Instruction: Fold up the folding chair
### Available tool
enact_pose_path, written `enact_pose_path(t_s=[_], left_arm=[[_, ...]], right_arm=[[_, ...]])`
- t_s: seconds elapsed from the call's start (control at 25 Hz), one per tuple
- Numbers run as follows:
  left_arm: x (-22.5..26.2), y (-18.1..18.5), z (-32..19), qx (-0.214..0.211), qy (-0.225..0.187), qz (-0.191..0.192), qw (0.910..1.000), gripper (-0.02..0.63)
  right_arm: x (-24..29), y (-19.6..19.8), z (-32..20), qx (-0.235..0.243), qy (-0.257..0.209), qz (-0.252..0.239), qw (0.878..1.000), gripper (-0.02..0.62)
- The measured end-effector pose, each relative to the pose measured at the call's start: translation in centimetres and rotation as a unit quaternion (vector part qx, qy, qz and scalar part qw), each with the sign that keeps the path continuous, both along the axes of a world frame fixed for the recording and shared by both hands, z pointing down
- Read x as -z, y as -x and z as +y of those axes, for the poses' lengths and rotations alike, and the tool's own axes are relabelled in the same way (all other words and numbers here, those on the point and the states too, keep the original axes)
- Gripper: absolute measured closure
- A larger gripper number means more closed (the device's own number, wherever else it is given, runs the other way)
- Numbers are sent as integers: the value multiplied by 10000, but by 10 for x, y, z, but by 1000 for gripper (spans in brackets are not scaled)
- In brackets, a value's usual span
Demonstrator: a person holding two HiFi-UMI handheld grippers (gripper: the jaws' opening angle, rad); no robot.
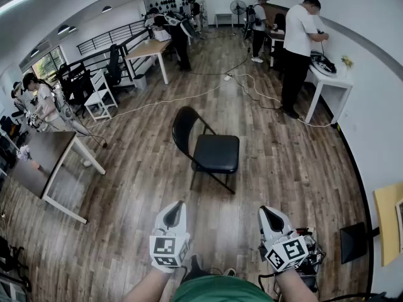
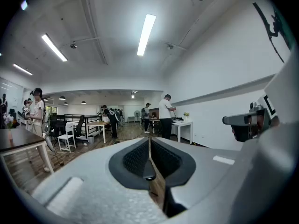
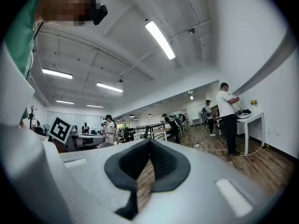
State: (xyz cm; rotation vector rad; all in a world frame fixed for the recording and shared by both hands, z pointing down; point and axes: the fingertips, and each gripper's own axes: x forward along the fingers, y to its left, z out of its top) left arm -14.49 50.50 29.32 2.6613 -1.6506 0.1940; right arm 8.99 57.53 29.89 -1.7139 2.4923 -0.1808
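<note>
A large open office with a wood-plank floor (image 1: 126, 187) and people (image 1: 296, 43) working along the walls. The black folding chair (image 1: 214, 151) stands fully unfolded in the middle of the floor, seat down, ahead of the wearer and well apart from both tools. The left hand-held gripper (image 1: 177, 207) and right hand-held gripper (image 1: 269, 214) are held low near the body, each closed on nothing. Folding appears not yet begun: approaching, gripping and collapsing the chair all remain

Wood-plank floor (image 1: 126, 187); white walls (image 1: 378, 106); brown table (image 1: 38, 156) left; ceiling strip lights (image 2: 146, 34)
</note>
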Motion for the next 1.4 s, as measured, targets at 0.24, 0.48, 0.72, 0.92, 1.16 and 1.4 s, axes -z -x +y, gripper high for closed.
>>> enact_pose_path(t_s=[0.24, 0.48, 0.72, 0.92, 1.16, 1.4], left_arm=[[-14, 2, 0, -44, -7, -86, 10000, 584], [-13, -2, -3, -62, -16, -182, 9998, 584], [-25, -4, -28, -70, 176, -146, 9997, 584], [-32, -11, -70, -166, 234, -100, 9995, 584], [-33, -9, -136, -232, 212, -7, 9995, 584], [-36, -9, -203, -365, 284, 124, 9989, 584]], right_arm=[[-7, -1, 1, 13, 3, 39, 10000, 592], [-7, -11, -4, -46, -50, -402, 9992, 592], [-21, -20, -25, -153, 219, -372, 9990, 592], [-29, -28, -61, -316, 376, -272, 9984, 592], [-22, -30, -121, -512, 399, -58, 9979, 592], [-20, -27, -183, -708, 475, 161, 9962, 592]])
